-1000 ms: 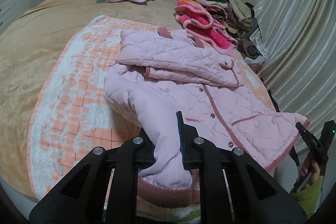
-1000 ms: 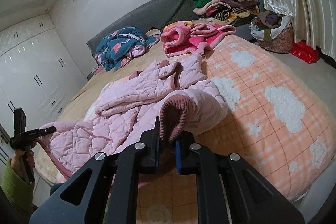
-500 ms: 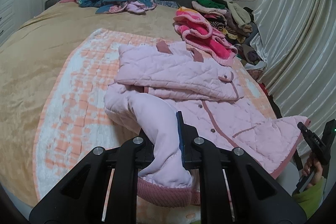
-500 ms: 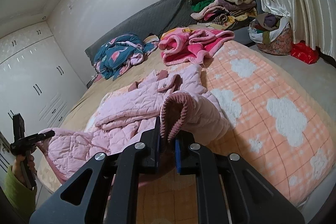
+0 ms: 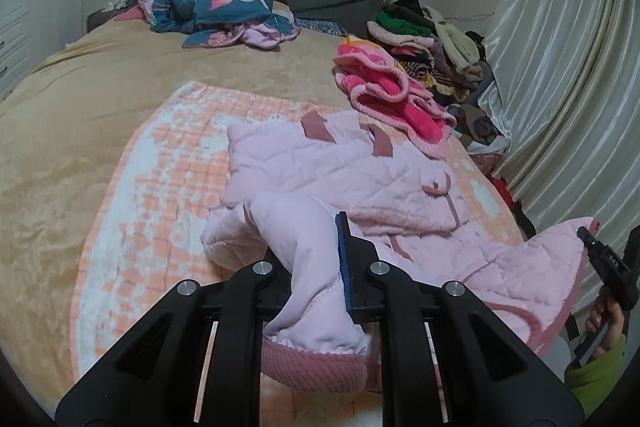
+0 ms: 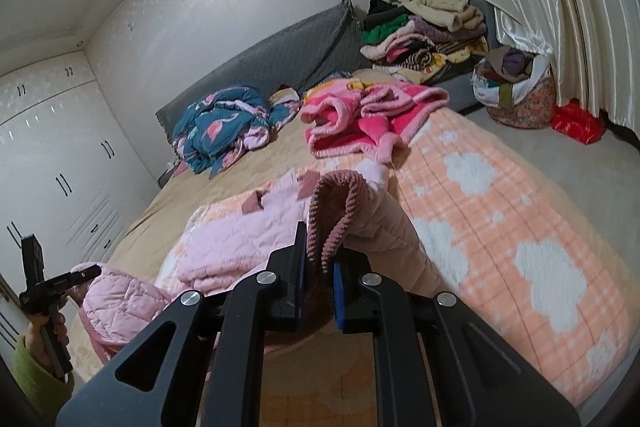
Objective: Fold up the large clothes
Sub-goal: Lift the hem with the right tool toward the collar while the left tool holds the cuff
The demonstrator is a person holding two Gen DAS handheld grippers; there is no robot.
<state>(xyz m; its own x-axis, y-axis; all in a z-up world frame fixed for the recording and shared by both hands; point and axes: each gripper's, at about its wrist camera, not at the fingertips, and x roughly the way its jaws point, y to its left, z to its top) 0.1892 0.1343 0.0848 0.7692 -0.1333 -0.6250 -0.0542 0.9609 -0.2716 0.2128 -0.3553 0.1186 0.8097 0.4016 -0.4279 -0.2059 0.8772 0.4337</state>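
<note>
Between left gripper [image 5: 312, 251] jaws, pink jacket sleeve [image 5: 308, 223]; right gripper [image 6: 320, 259] pinches cuff [image 6: 338, 195].

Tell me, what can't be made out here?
Left wrist view: the pink jacket under its lifted sleeve, hidden behind the left gripper.
Right wrist view: the jacket's buttons, hidden behind the cuff in the right gripper.
Laundry basket contents: too small.

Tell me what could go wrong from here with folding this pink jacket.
The right claw pinches only the knitted cuff, so the sleeve could slip free mid-fold. The left claw holds its sleeve bunched, which may leave the pink jacket creased. The bright pink fleece lies right by the collar and could get dragged.
</note>
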